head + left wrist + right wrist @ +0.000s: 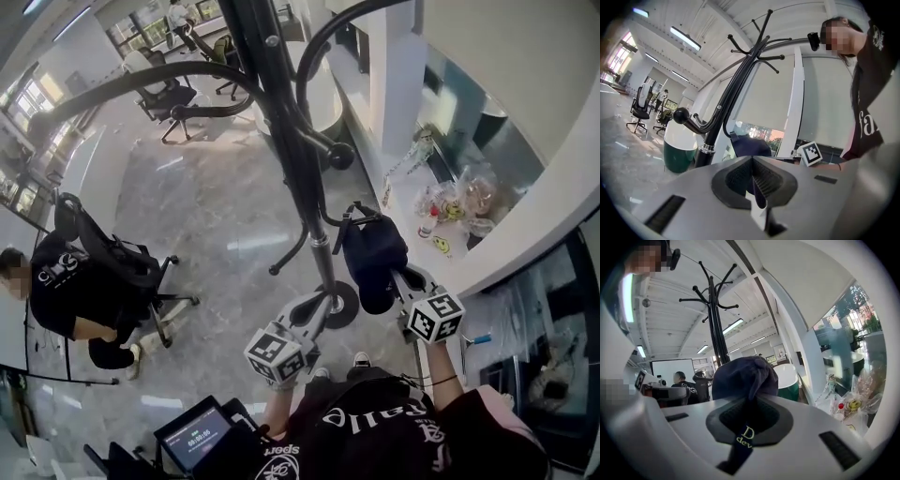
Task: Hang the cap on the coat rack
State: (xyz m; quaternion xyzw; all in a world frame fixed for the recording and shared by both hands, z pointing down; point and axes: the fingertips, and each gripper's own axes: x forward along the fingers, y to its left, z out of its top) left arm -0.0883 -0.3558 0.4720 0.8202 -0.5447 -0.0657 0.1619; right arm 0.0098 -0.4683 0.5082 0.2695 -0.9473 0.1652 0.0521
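"Any lettering you can read?"

"On the navy cap (743, 376), a strip of its cloth carries a white 'D' with 'dev' under it; the rest is cut off."

"And on the clothes?"

"The black shirt (375, 445) of the person filming has white letters, upside down in the head view and too unclear to spell. The left gripper view shows 'fa' on it. The seated person (61, 295) has white marks, one like a 'C'."

"The tablet screen (194, 438)?"

"Lit, but its line is too small to read."
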